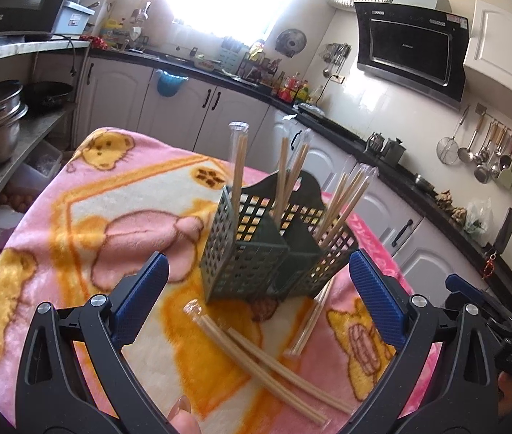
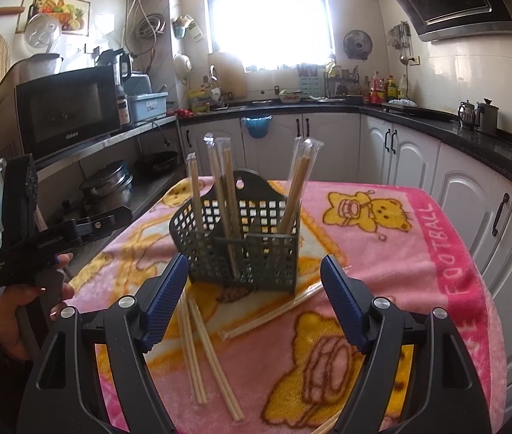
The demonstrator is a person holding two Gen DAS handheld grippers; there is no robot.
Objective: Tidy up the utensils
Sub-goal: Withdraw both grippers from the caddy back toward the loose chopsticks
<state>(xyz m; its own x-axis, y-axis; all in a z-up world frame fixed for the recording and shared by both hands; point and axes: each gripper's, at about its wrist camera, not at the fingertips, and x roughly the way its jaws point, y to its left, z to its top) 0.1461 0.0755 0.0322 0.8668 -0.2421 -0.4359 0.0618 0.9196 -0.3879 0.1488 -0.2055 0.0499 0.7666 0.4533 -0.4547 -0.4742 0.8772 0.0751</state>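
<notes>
Seen from the left wrist camera, the left gripper has its blue-padded fingers spread wide with nothing between them, hovering over the pink cartoon blanket that covers the worktop. Just ahead of the fingertips, and centred between them, the dark green perforated utensil basket stands upright on the blanket. Wrapped pairs of chopsticks stand tilted in its compartments: one pair at the left corner, another in the middle, a third leaning out to the right. Below the basket, inside the span of the fingers, two wrapped pairs lie crossed on the blanket, and a further wrapped pair lies nearer the right finger, its far end by the basket's base.

From the right wrist camera, the right gripper is likewise wide apart and holds nothing. The basket sits straight ahead between its fingertips. The loose pairs lie just inside its left finger, and the single wrapped pair runs across between the two fingers. The left gripper's black body shows far off to the left of this view.
</notes>
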